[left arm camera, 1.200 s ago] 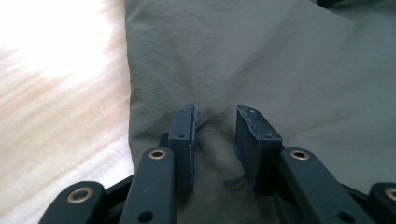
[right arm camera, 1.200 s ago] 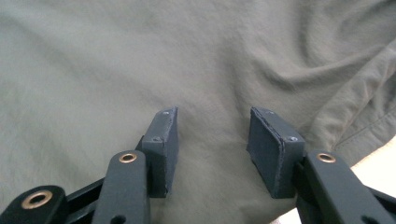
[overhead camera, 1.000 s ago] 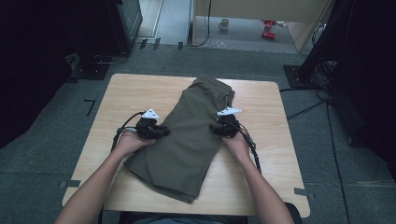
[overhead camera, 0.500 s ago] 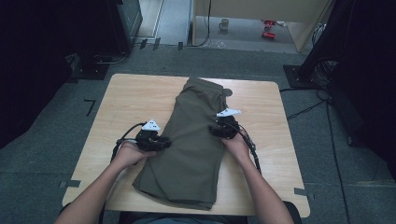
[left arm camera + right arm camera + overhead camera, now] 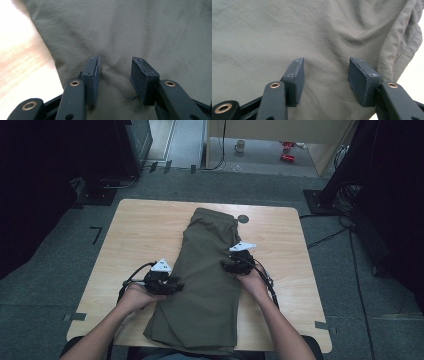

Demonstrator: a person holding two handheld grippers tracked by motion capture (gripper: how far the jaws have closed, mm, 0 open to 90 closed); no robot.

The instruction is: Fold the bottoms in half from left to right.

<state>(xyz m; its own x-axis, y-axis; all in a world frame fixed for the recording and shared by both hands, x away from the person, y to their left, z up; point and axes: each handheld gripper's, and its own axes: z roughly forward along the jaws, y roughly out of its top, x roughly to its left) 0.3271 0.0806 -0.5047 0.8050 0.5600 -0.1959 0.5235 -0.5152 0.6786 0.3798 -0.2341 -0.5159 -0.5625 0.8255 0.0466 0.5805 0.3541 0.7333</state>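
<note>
The olive trousers (image 5: 205, 285) lie folded lengthwise into a long strip on the wooden table (image 5: 140, 235), so a crosswise fold seems left to do. The left gripper (image 5: 115, 75) and right gripper (image 5: 325, 75) both stand half open, gripping nothing; soft, matte, lightly creased cloth lies between and beneath their jaws.

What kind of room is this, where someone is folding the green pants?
Probably a lab or recording studio, not a home. A lone wooden table stands on grey carpet with tape marks, black curtains hang at the sides, and cables trail across the floor. The olive pants lie under both grippers.
</note>
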